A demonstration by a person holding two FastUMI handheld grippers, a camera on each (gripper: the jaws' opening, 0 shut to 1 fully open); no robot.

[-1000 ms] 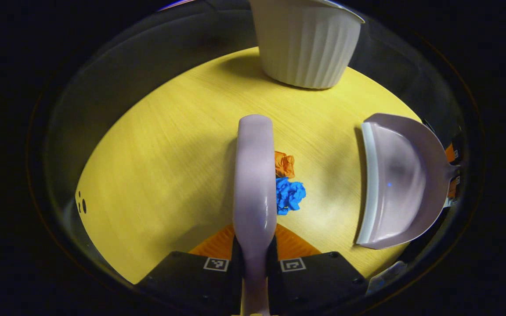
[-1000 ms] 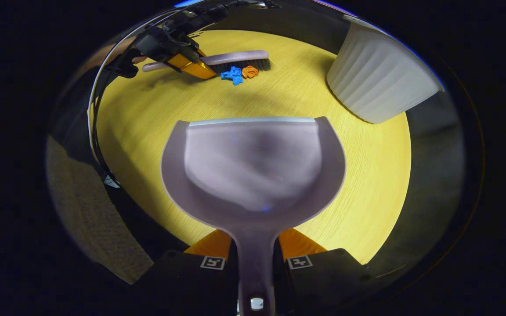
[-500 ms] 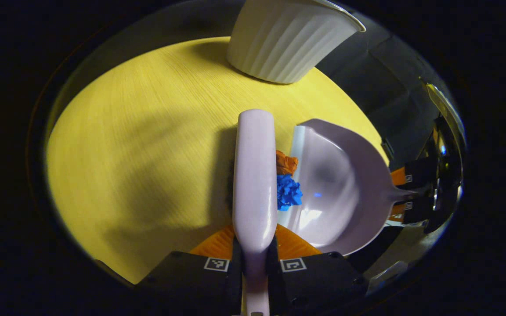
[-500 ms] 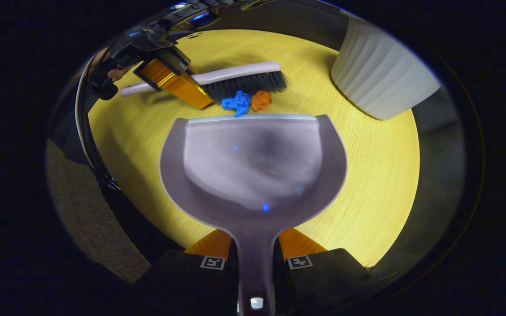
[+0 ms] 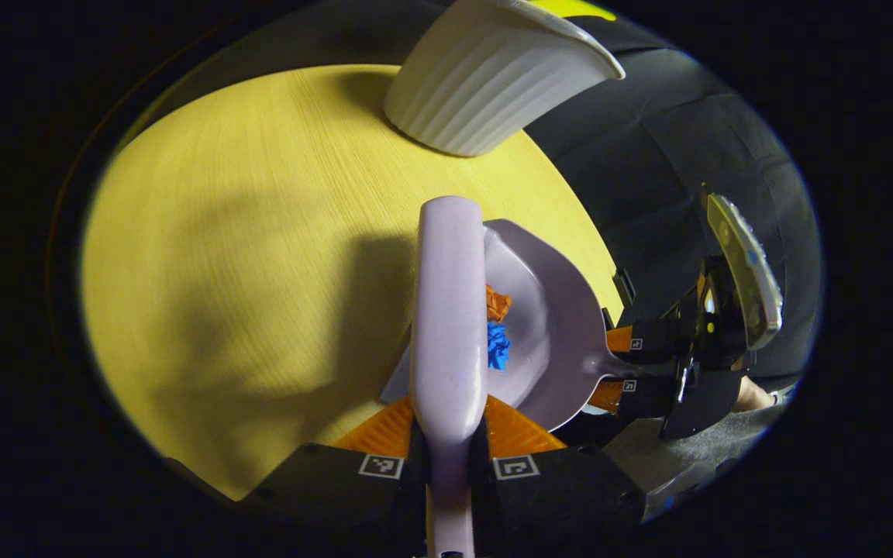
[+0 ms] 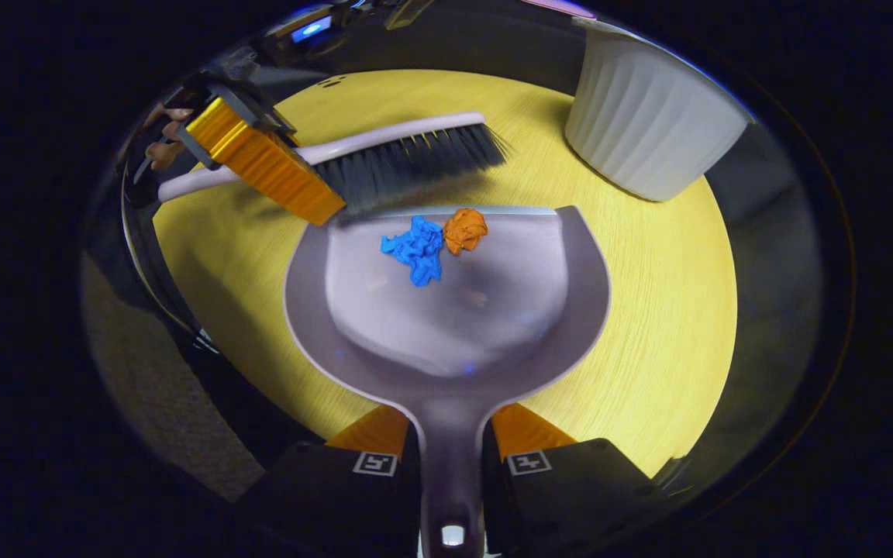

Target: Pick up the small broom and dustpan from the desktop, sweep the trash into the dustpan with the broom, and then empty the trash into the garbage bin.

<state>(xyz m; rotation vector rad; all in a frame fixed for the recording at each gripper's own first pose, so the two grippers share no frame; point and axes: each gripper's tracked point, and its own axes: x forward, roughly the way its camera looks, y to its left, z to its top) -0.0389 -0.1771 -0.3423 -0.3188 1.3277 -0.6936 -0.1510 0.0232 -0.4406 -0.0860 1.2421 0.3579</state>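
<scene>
The blue paper ball (image 6: 415,249) and the orange paper ball (image 6: 465,229) are inside the dustpan (image 6: 446,310) now — before, they lay on the table in front of it. The broom (image 6: 384,159) is closer — right at its front edge.

I see a round yellow wood-grain table (image 6: 648,325) carrying everything. A white ribbed bin (image 6: 648,132) stands on it at about 1 o'clock in the right gripper view, near the rim. The pale lilac dustpan (image 6: 524,325) sits at the centre with its front lip down on the tabletop. I can't tell whether the broom's bristles (image 6: 408,159), at 11 o'clock, touch the wood
</scene>
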